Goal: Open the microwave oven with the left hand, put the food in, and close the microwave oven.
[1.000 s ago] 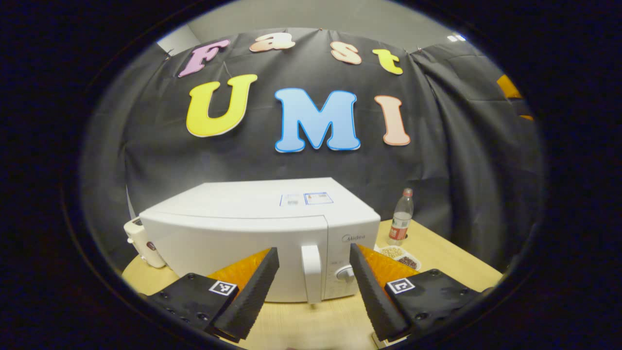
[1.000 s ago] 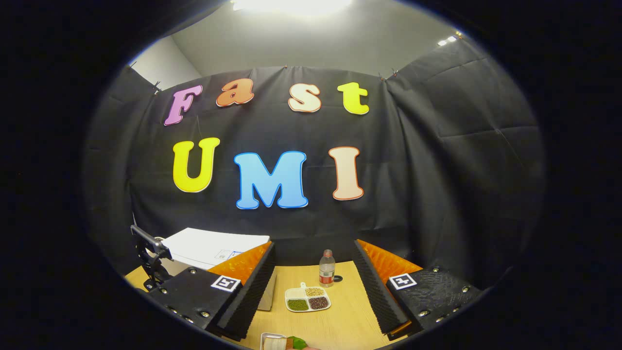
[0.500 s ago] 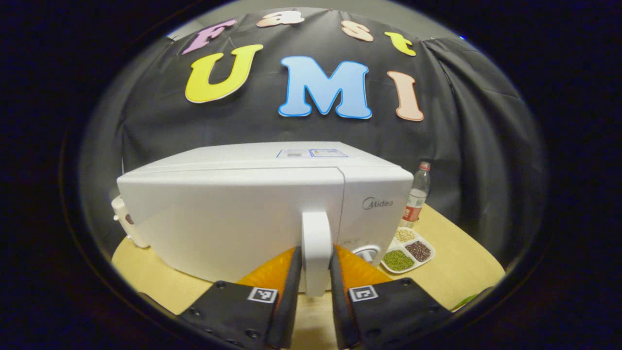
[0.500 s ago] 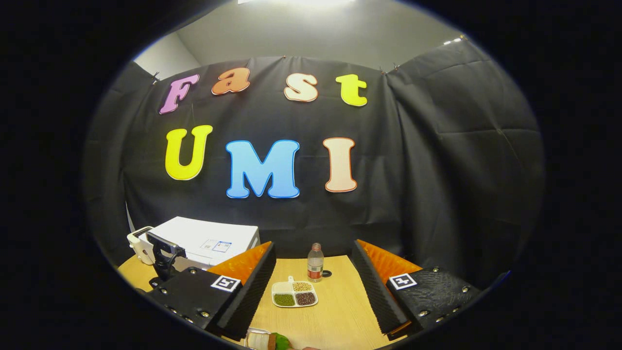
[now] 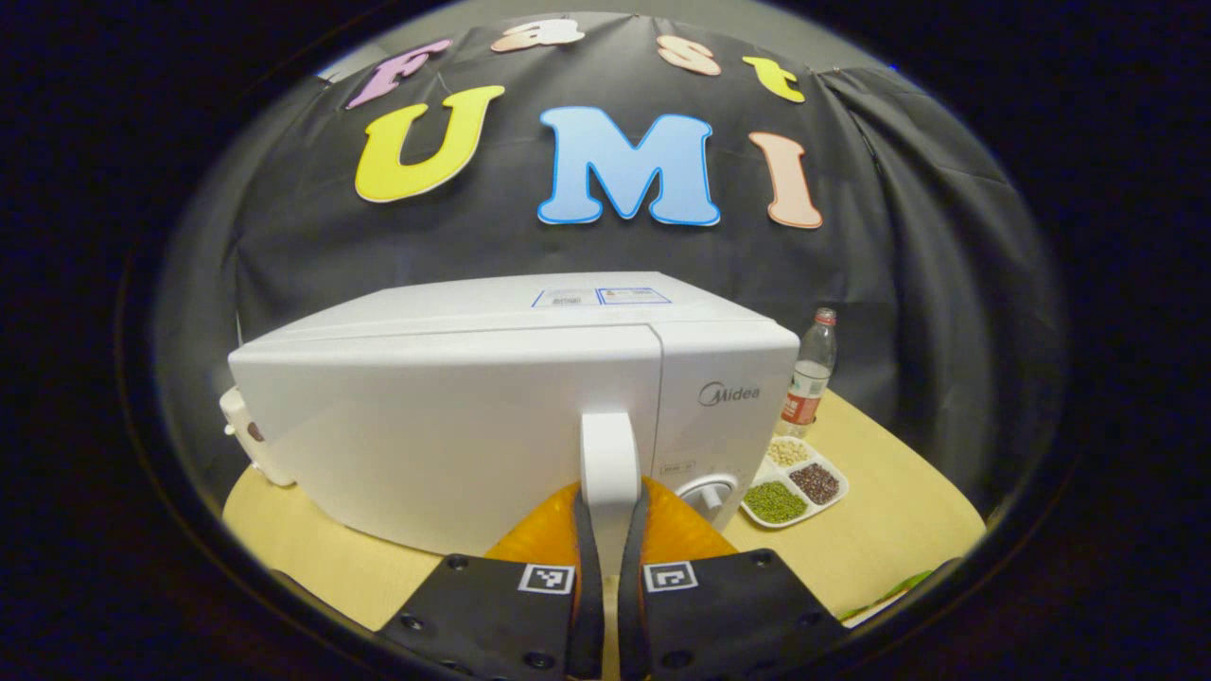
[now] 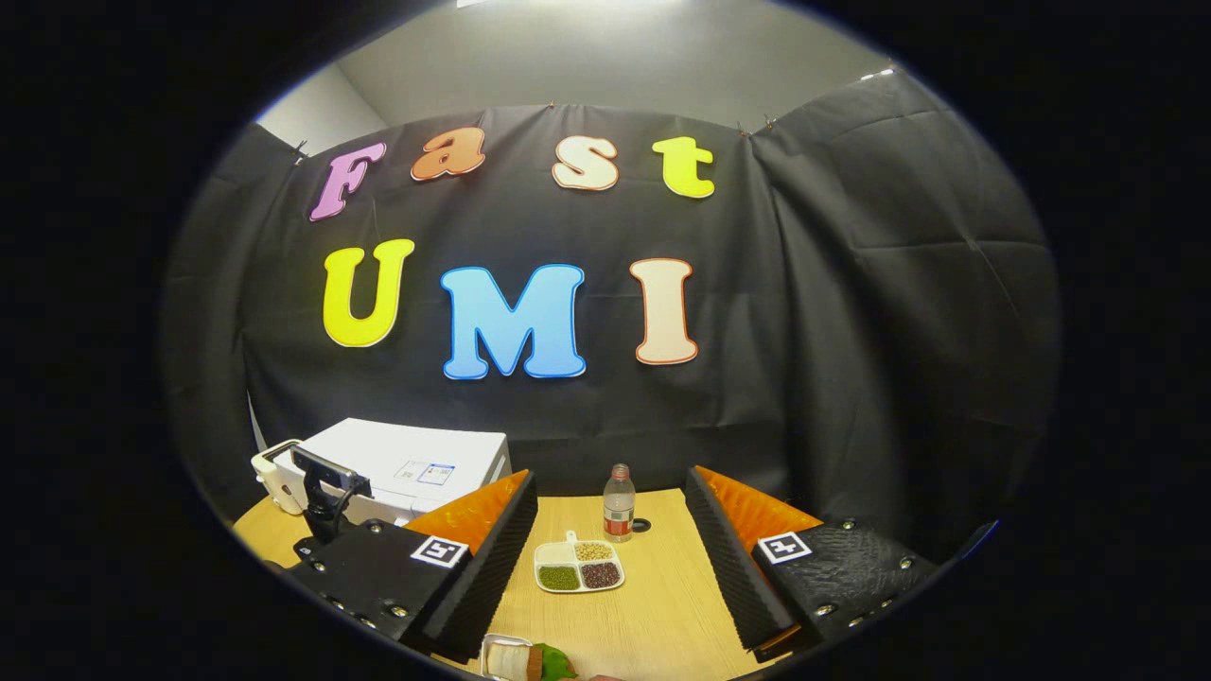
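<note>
The left tongs point(image 5: 605, 577) are pinching the white door handle point(image 5: 608, 478) of the microwave oven point(image 5: 454, 416), one finger pressing on each side of it near its lower end. The door is sitting flush with the oven's front, closed. The oven is standing on the light wooden desk point(image 5: 899, 530), with a round dial point(image 5: 708, 494) just right of the handle. To the oven's right, a divided white dish point(image 5: 795, 482) of green, dark and pale grains is lying on the desk, and a clear bottle point(image 5: 809, 374) with a red label is standing upright just behind it. A small white appliance point(image 5: 248, 440) is peeking out at the oven's left rear corner.

The right tongs point(image 6: 605, 567) are hovering wide apart over the desk point(image 6: 653, 605), gripping nothing. Between their fingers, farther off, the divided dish point(image 6: 578, 567) is lying flat and the bottle point(image 6: 618, 503) is standing behind it. The oven point(image 6: 407, 463) is sitting to the left, with the other gripper's dark mount point(image 6: 326, 487) in front of it. The food point(image 6: 525, 660), a pale and green item in a white container, is lying on the desk at the lower edge of the right gripper view, near the right tongs.
</note>
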Available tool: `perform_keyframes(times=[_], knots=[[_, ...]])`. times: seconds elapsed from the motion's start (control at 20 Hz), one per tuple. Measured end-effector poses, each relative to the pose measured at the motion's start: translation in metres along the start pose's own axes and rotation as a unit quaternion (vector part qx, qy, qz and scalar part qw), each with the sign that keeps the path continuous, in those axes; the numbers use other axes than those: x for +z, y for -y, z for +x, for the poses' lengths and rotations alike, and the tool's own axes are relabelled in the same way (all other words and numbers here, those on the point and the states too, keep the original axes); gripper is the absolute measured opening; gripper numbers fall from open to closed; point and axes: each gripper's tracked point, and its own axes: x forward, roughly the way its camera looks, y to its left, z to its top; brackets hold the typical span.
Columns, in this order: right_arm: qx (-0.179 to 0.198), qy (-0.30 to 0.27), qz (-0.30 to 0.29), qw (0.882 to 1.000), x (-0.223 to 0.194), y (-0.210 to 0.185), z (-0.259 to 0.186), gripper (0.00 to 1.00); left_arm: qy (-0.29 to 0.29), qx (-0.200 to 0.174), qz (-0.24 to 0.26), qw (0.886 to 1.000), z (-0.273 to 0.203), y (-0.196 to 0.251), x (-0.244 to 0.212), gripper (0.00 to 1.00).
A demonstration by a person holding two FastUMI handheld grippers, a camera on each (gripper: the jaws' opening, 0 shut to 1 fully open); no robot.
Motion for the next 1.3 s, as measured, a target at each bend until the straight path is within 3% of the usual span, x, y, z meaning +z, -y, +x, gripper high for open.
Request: perform_keyframes(times=[0.15, 0.2, 0.4, 0.6, 1.3], knots=[[0.000, 0.000, 0.006, 1.000, -0.002, 0.000, -0.002, 0.95, -0.011, -0.006, 0.011, 1.000, -0.001, 0.000, 0.001, 0.14], [0.000, 0.000, 0.007, 1.000, -0.001, 0.000, -0.002, 0.95, -0.014, -0.010, 0.017, 1.000, -0.008, -0.001, 0.003, 0.07], [-0.001, -0.003, 0.007, 1.000, -0.006, -0.002, -0.008, 0.95, -0.023, -0.013, 0.010, 1.000, -0.004, -0.001, -0.002, 0.07], [-0.004, -0.008, 0.016, 1.000, -0.012, -0.003, -0.014, 0.95, -0.021, -0.023, 0.021, 0.999, -0.057, -0.008, -0.020, 0.06], [0.040, -0.025, 0.047, 0.998, -0.032, -0.080, -0.045, 0.96, -0.042, -0.089, 0.047, 0.994, -0.199, -0.075, -0.072, 0.06]])
